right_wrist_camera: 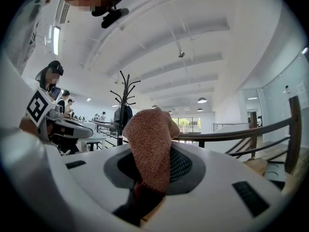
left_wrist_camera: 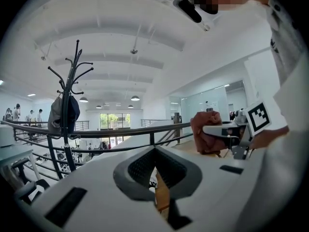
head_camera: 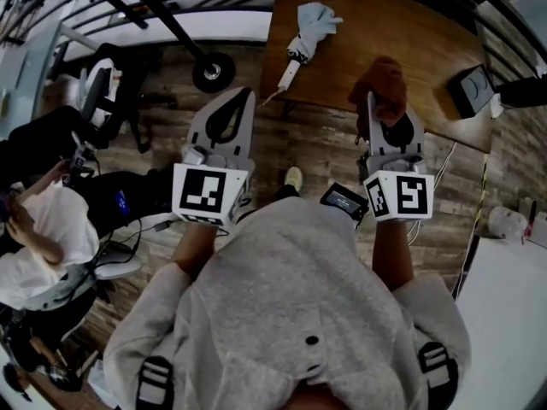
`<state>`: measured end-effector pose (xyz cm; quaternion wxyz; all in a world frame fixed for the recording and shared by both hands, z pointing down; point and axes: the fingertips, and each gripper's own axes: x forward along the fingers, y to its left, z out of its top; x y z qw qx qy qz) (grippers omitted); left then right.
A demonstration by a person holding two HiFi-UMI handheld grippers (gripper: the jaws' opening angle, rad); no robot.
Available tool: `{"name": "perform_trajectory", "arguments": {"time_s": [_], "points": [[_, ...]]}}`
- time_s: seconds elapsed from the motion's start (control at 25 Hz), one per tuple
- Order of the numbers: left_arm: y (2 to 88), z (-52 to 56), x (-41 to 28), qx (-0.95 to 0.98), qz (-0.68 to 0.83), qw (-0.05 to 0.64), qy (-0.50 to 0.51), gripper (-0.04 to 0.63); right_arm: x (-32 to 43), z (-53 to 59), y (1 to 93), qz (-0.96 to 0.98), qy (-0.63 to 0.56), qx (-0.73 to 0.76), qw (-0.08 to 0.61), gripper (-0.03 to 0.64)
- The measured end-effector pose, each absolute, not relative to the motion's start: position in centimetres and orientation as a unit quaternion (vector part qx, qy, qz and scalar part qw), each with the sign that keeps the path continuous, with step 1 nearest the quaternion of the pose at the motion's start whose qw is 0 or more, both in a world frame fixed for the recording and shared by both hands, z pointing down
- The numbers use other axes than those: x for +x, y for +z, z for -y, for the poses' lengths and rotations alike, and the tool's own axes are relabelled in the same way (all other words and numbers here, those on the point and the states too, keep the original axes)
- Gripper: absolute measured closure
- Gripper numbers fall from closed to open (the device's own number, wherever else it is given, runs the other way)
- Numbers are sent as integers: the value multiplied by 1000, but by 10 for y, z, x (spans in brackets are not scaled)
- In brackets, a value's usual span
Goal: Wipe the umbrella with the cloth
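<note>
Rust-brown cloth (right_wrist_camera: 150, 144) is bunching up out of my right claw (right_wrist_camera: 145, 178), which is clenching it just over the wooden tabletop's (head_camera: 385, 24) near edge. My left claw (left_wrist_camera: 155, 158) is hanging clenched on nothing over the floor (head_camera: 316, 143) beside the tabletop's corner. The folded pale umbrella (head_camera: 309, 26) is lying near the tabletop's left edge, bare wood opening between it and the cloth. Only the head view is showing it.

- Rust-brown terry cloth (right_wrist_camera: 150, 139): lower end hidden between the right tool's (right_wrist_camera: 147, 178) jaws.
- Brown wooden bench (head_camera: 350, 24): far side cut off at the frame's top.
</note>
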<state>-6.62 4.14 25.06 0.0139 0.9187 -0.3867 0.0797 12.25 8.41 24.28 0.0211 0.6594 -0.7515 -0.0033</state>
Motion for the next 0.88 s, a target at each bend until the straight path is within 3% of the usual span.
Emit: {"name": "perform_trajectory", "arguments": {"time_s": [0.88], "points": [[261,-14,-43,918,385,20,96,580,138,-46,248,762,1,648,20,508]]}}
